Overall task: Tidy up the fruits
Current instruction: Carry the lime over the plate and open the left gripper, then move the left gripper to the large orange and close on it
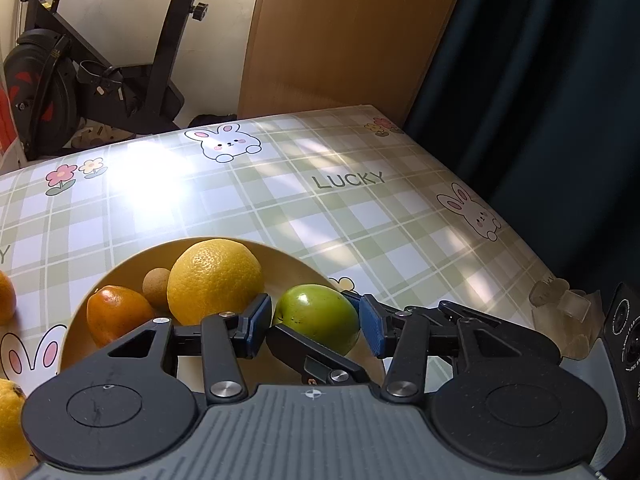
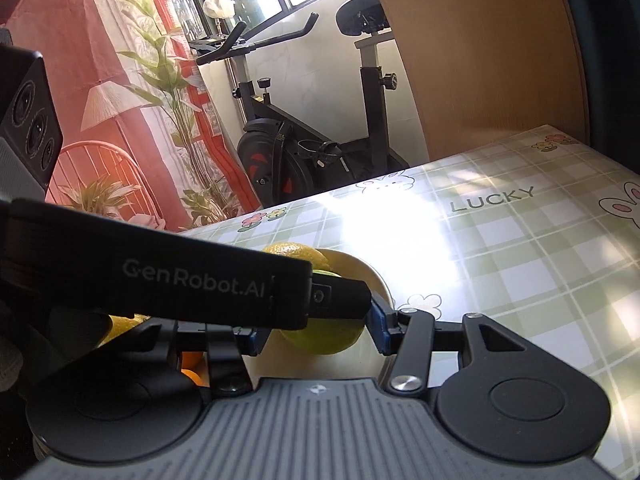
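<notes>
A yellow bowl (image 1: 80, 320) on the checked tablecloth holds a large yellow citrus (image 1: 214, 278), an orange fruit (image 1: 114, 316) and a small brown round fruit (image 1: 157, 286). My left gripper (image 1: 314, 322) has its blue pads on both sides of a green apple (image 1: 320, 322), at the bowl's right rim. In the right wrist view, my right gripper (image 2: 320, 330) also has its pads either side of a green-yellow fruit (image 2: 324, 336) by the bowl (image 2: 370, 276); the left gripper's black body (image 2: 180, 280) crosses in front and hides much of it.
More orange and yellow fruits lie on the table at the left (image 1: 6, 300) (image 1: 10, 420). A clear plastic object (image 1: 560, 304) sits at the right table edge. An exercise bike (image 1: 80, 80) and a wooden panel (image 1: 340, 40) stand beyond the table.
</notes>
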`<action>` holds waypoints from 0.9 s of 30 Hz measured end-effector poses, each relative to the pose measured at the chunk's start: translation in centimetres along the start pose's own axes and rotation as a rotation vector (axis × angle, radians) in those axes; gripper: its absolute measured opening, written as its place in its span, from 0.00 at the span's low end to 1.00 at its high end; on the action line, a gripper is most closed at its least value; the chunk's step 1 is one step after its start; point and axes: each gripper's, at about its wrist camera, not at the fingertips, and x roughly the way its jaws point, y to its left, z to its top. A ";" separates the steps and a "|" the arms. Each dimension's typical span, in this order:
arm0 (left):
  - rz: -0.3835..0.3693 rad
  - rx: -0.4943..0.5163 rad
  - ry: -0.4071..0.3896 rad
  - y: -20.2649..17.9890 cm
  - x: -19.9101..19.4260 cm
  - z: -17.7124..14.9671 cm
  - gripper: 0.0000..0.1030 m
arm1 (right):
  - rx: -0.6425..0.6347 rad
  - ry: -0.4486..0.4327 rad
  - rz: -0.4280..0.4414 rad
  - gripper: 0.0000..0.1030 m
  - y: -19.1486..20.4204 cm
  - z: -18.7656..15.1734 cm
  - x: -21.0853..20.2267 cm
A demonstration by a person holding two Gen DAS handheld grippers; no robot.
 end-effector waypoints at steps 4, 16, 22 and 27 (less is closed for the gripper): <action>0.007 -0.001 -0.003 0.3 0.2 0.1 0.46 | -0.047 -0.003 -0.002 0.48 0.0 -0.2 0.4; 0.005 -0.012 -0.027 0.3 -0.7 -0.2 0.46 | -0.057 -0.018 -0.011 0.48 -0.1 -0.4 0.6; -0.014 -0.120 -0.121 1.3 -4.4 -0.5 0.46 | -0.059 -0.037 0.001 0.50 -0.1 -0.5 0.3; 0.019 -0.206 -0.196 3.4 -8.1 -1.6 0.46 | -0.059 -0.059 0.031 0.50 -0.1 -0.5 -0.3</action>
